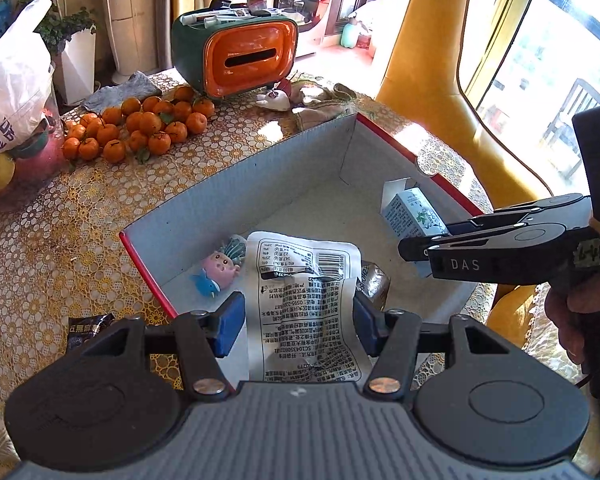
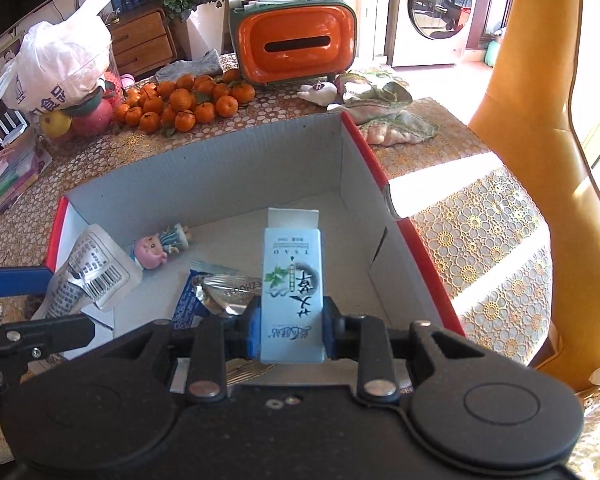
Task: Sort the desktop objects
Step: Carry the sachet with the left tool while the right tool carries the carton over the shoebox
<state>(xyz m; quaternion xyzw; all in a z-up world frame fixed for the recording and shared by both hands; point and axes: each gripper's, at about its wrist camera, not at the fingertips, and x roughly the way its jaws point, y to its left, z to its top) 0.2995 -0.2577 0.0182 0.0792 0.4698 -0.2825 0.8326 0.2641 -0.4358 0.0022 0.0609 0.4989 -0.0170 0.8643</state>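
Note:
A red-rimmed cardboard box sits on the table. My left gripper has its pads either side of a white printed snack packet that hangs over the box's near wall; the packet also shows in the right wrist view. My right gripper is shut on a light blue carton held over the box; it also shows in the left wrist view. In the box lie a pink doll and a silver wrapper.
A pile of tangerines, an orange-and-green tissue box, a white plastic bag and a cloth sit behind the box. A dark snack packet lies left of it. A yellow chair stands right.

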